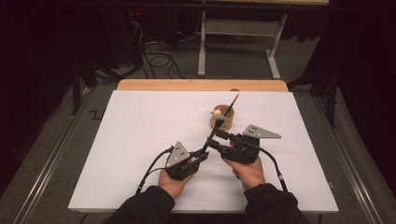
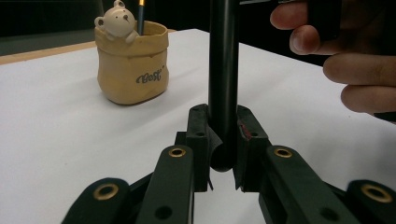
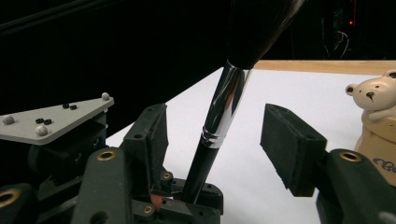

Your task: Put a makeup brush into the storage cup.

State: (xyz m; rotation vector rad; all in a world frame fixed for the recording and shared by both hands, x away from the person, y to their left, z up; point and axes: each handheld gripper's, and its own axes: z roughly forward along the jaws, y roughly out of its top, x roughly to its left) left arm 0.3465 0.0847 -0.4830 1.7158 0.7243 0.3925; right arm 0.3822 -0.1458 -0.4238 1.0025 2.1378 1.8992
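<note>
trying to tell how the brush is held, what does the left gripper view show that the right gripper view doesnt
Left gripper view alone: the left gripper shut on the black butt end of the makeup brush, the writing on the yellow bear pot, a thin handle standing in it, and the fingers of the other hand.

Right gripper view alone: the brush's silver ferrule and dark bristles, standing between the right gripper pads, which are apart and not pressing, plus the left gripper's grey plate.

Both: the brush handle, the bear pot, the white table.
</note>
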